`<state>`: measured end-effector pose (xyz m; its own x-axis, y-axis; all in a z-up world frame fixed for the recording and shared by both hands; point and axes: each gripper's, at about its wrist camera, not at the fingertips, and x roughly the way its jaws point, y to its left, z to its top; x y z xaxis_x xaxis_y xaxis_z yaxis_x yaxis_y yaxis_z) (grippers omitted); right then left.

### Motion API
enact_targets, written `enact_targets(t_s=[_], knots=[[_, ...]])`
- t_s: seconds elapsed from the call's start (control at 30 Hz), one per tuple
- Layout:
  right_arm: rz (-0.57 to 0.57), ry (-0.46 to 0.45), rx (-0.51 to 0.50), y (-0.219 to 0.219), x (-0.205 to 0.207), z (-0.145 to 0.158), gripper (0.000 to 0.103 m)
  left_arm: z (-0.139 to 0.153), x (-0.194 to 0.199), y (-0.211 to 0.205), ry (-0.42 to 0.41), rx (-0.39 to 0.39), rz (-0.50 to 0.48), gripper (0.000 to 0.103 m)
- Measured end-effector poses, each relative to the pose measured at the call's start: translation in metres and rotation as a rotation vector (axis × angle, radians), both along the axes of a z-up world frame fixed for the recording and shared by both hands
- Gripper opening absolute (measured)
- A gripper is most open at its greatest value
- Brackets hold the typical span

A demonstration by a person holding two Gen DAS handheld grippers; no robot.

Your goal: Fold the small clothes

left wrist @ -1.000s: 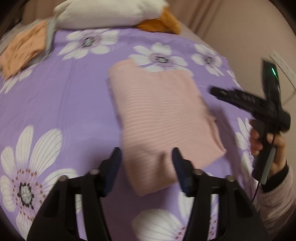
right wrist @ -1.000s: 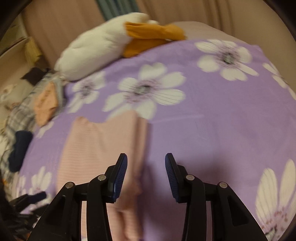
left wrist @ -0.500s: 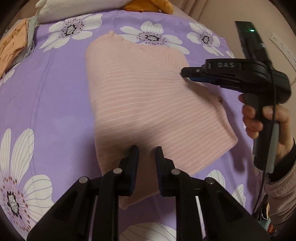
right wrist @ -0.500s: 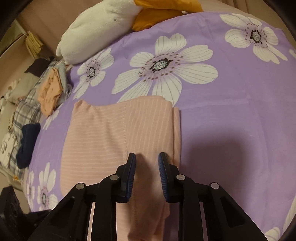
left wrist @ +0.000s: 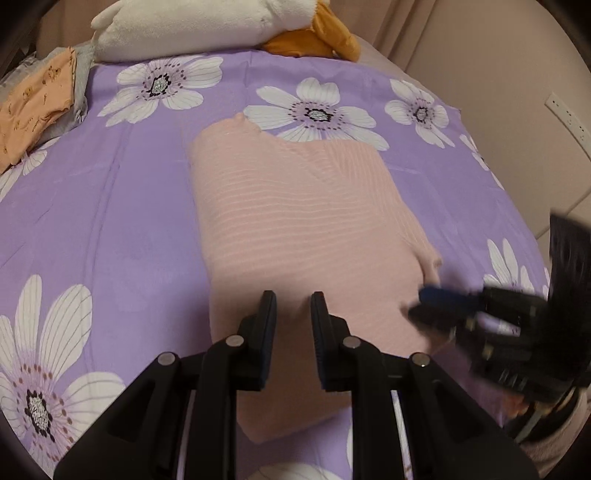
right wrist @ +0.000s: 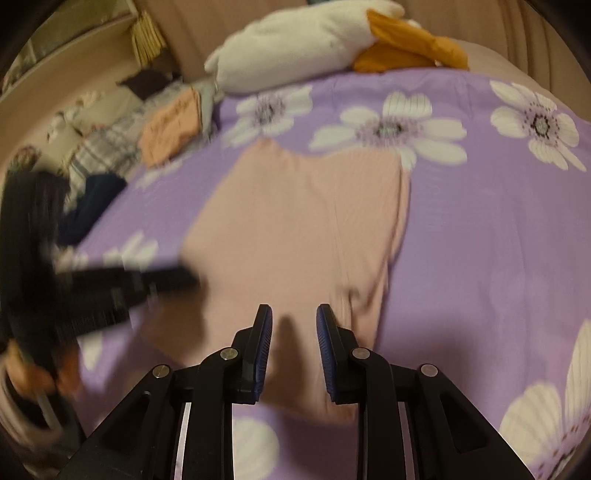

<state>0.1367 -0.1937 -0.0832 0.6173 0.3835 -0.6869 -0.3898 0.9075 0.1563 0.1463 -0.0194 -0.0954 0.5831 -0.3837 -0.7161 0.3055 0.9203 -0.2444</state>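
A folded pink striped garment [left wrist: 306, 236] lies flat on the purple flowered bedsheet [left wrist: 122, 229]; it also shows in the right wrist view [right wrist: 295, 229]. My left gripper [left wrist: 293, 306] hovers over the garment's near end, jaws a little apart and empty. My right gripper [right wrist: 294, 321] hovers over the garment's near right part, jaws a little apart and empty. The right gripper appears blurred at the garment's right edge in the left wrist view [left wrist: 428, 306]. The left gripper appears blurred at the left in the right wrist view [right wrist: 177, 277].
A white and orange plush pillow [left wrist: 207, 29] lies at the head of the bed. A folded orange garment on grey cloth [left wrist: 33, 107] sits at the far left, with plaid and dark clothes [right wrist: 99, 162] beside it. A wall with an outlet strip [left wrist: 565, 118] is to the right.
Both grippers have drawn back from the garment towards its near end and their jaws have opened slightly. The garment lies in the same place.
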Motion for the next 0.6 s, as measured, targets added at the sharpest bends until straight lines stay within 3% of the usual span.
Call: enact_targets(t_s=[0.1,0.47,0.6], knots=[[-0.024,0.035,-0.016,-0.0036,-0.0011,-0.0127,0.026,-0.0039,0.0051,-0.0031,0.005,0.015,0.006,0.018],[-0.036,0.027,-0.023,-0.0033,-0.0062,-0.0116,0.026,-0.0039,0.0029,-0.001,0.007,0.017,0.012,0.019],[-0.042,0.028,-0.019,-0.0033,-0.0063,-0.0122,0.026,-0.0035,0.0014,-0.0016,0.012,0.002,0.004,0.03]])
